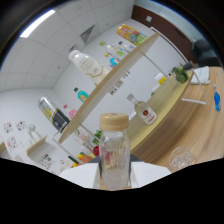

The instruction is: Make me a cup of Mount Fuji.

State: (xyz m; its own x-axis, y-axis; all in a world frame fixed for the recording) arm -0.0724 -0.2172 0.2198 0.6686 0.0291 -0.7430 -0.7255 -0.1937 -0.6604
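Item 1: a small clear glass bottle with a tan screw cap, held between the two pale gripper fingers, which are closed against its sides at 9 and 3 o'clock. The bottle is carried clear of any surface and the whole scene appears tilted, so the gripper is judged to be rolled, possibly in readiness for pouring; the cap is on, so nothing can yet be dispensed.

Item 2: a clear drinking glass, seen at 3 o'clock of the bottle, standing on the light wooden counter. It is judged to be the receiving vessel.

Item 3: a clear spirit bottle with a red label, set at 1 o'clock beyond the held bottle, on the counter.

Item 4: wall shelves at 12 o'clock, on which a large white-labelled bottle and a dark bottle are stored.

Item 5: a green plant at 2 o'clock, far along the counter.

Room: white tiled walls and a ceiling strip light are noted.
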